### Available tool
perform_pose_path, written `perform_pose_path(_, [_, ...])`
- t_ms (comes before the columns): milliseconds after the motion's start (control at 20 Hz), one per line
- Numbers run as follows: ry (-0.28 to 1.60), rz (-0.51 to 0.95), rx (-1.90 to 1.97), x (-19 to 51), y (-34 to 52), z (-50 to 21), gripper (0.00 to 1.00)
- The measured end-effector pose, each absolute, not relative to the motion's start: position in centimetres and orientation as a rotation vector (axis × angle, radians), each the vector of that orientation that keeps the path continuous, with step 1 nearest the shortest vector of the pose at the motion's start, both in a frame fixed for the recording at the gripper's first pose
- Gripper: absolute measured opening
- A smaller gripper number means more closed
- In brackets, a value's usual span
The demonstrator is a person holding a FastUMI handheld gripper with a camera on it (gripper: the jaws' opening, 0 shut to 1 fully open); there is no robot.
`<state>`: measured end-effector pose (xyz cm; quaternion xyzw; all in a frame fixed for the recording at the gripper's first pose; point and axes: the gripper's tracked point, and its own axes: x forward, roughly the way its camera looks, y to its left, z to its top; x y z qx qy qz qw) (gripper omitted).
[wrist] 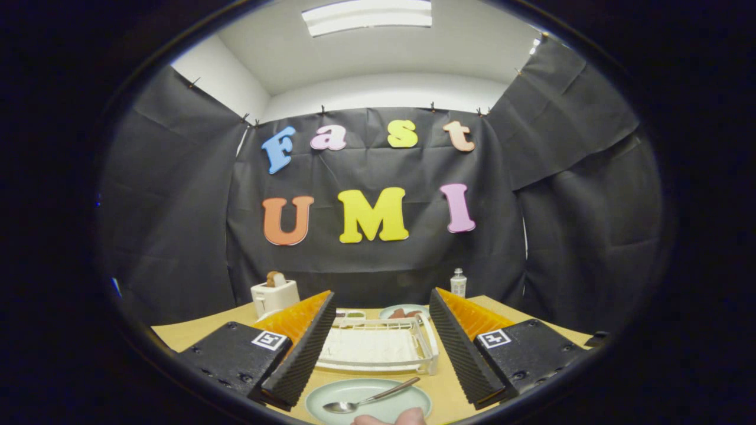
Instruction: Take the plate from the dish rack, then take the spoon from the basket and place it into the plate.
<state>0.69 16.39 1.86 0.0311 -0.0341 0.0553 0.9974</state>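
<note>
A pale green plate [367,400] lies flat on the wooden table, low between my fingers and close to me. A metal spoon [369,398] rests across it, bowl to the left and handle up to the right. My gripper [383,307] is open, its fingers spread wide and raised above the table with nothing between them. Beyond the plate stands the white dish rack [378,347], seen through the gap between the fingers.
A white toaster [274,295] with bread in it stands at the back left. Another plate [403,311] with something brown sits behind the rack, and a small white bottle [458,283] behind that. A fingertip [390,419] shows at the plate's near rim.
</note>
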Motion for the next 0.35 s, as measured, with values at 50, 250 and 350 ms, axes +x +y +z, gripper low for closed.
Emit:
perform_pose_path(50, [-0.064,0.108,0.064,0.96,16.3,1.76,1.0])
perform_pose_path(250, [-0.067,0.098,0.09,1.21,15.82,1.67,1.0])
perform_pose_path(350, [-0.072,0.089,0.1,1.31,15.55,1.76,1.0])
